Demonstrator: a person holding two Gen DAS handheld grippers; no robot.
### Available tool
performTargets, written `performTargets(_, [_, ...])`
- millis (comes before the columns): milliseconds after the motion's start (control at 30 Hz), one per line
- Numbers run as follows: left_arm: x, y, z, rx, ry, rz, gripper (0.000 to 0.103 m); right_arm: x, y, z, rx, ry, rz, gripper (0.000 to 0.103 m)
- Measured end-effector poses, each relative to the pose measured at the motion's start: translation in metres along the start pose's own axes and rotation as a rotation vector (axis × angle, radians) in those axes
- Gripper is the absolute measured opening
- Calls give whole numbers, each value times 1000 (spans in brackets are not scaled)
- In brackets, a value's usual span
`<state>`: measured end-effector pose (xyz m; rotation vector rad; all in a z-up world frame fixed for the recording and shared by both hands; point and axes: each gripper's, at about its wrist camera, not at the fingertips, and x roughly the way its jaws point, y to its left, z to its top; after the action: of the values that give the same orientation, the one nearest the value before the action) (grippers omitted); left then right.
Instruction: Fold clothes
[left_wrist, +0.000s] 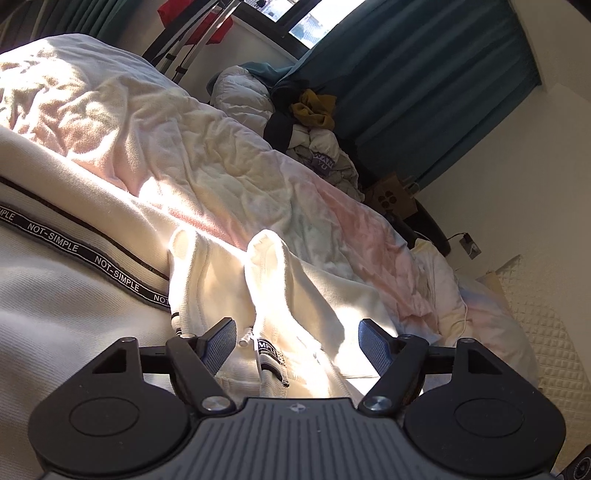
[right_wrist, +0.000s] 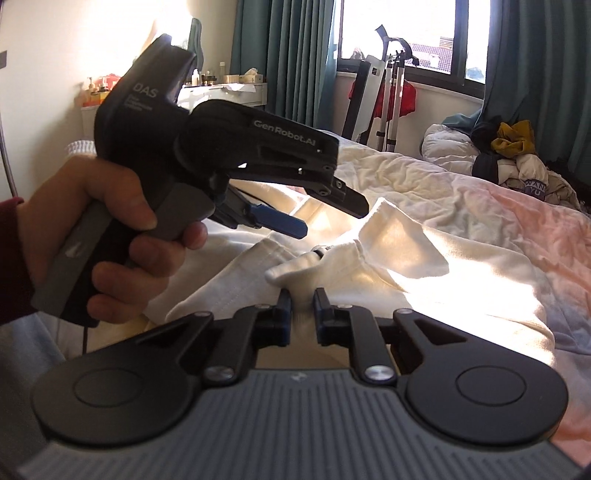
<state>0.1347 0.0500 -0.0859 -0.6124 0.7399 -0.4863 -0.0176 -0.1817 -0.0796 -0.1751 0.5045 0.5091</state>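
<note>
Pinching a fold of the cream garment (right_wrist: 406, 251) with my right gripper (right_wrist: 303, 299); left gripper (left_wrist: 297, 328) spread above it on the sunlit, rumpled bed (left_wrist: 221, 155); teal curtains (left_wrist: 424, 85) beyond.

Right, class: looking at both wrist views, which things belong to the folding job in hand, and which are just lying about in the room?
Part of the job:
- cream garment
- right gripper, shut on the garment's fabric
- left gripper, open above it
- bed cover, the work surface

Just lying about:
- clothes pile
- teal curtains
- red cloth
- dresser clutter
</note>
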Motion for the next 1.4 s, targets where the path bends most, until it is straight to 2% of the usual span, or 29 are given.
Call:
performTargets(133, [-6,15,4,-163,-31,-133,88,-16,-5,6,30,-79,-25,12])
performTargets(267, [8,23,3,-265,55,-232,92,-31,-7,12,30,-157,-44,12])
performTargets(333, [15,20,1,-256,85,-226,93,-33,-9,12,39,-167,-36,12])
performTargets(500, [28,10,1,-197,77,-195,95,-32,-7,11,26,-153,9,12])
performTargets(567, [31,5,2,-152,57,-169,90,-30,-4,10,12,-146,28,12])
performTargets(667, [33,-1,4,-90,37,-132,72,-29,3,8,-22,-141,43,12])
performTargets(733, [30,-3,6,-66,16,-137,65,-29,4,8,-22,-146,56,12])
performTargets(767, [28,-4,7,-55,4,-142,53,-29,4,7,-23,-148,61,12])
performTargets(800, [27,-4,8,-45,-8,-148,31,-28,4,7,-24,-151,65,12])
performTargets(867, [24,-6,10,-24,-31,-158,19,-28,5,7,-25,-156,74,12])
performTargets(933, [18,-15,10,46,-67,-120,12,-27,7,6,-20,-158,77,12])
performTargets(1033, [16,-18,9,109,-70,-35,11,-18,9,3,4,-138,73,12])
performTargets(1167, [31,9,4,48,-3,54,11,9,8,-7,52,-32,82,13])
performTargets(1233, [32,16,3,18,-2,50,12,23,7,-12,76,22,86,13])
performTargets(1333, [23,11,2,28,-22,49,13,43,6,-18,110,97,92,14])
performTargets(1400, [12,8,-1,32,-47,57,23,43,7,-19,114,98,93,14])
